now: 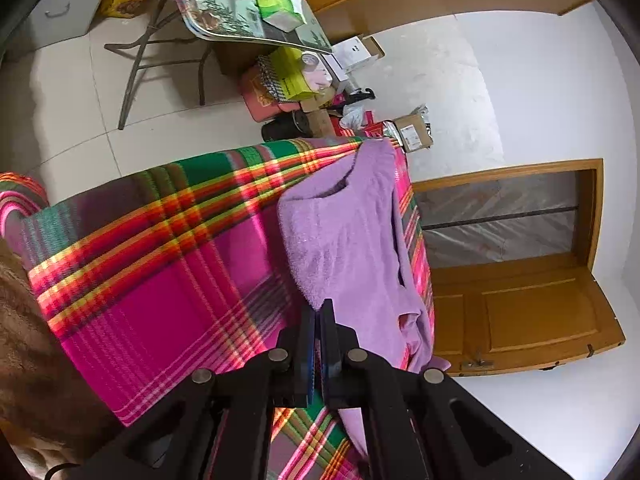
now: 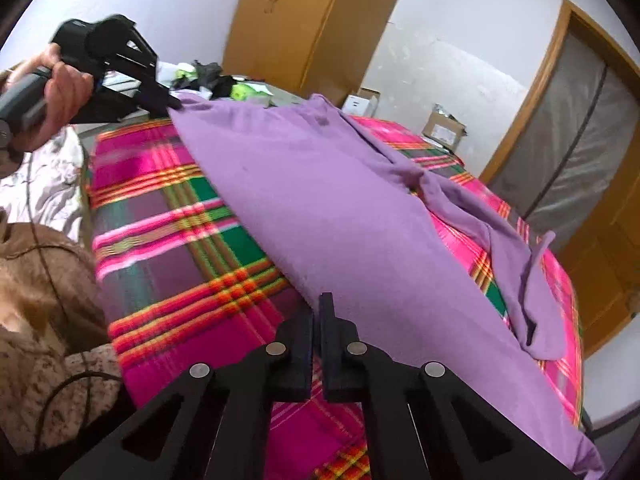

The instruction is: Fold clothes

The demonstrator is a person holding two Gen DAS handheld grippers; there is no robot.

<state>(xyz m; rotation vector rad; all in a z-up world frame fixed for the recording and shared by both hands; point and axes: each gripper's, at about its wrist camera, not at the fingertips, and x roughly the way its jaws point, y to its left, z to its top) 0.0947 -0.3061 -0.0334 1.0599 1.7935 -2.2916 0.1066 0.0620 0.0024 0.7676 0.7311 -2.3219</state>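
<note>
— Two grippers to report. Left wrist view?
— Left gripper (image 1: 319, 312) clamped tight on the purple garment's (image 1: 352, 232) edge; cloth runs toward 12 o'clock over the plaid blanket (image 1: 160, 264).
— Right wrist view?
— Right gripper (image 2: 318, 312) pinched on the near edge; the left one sits at 10 o'clock, in a hand (image 2: 60, 92).

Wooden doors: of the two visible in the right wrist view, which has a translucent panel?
The door on the right, beyond the plaid-covered bed; a greyish translucent panel fills its wooden frame. The other wooden door, farther left, is solid.
</note>
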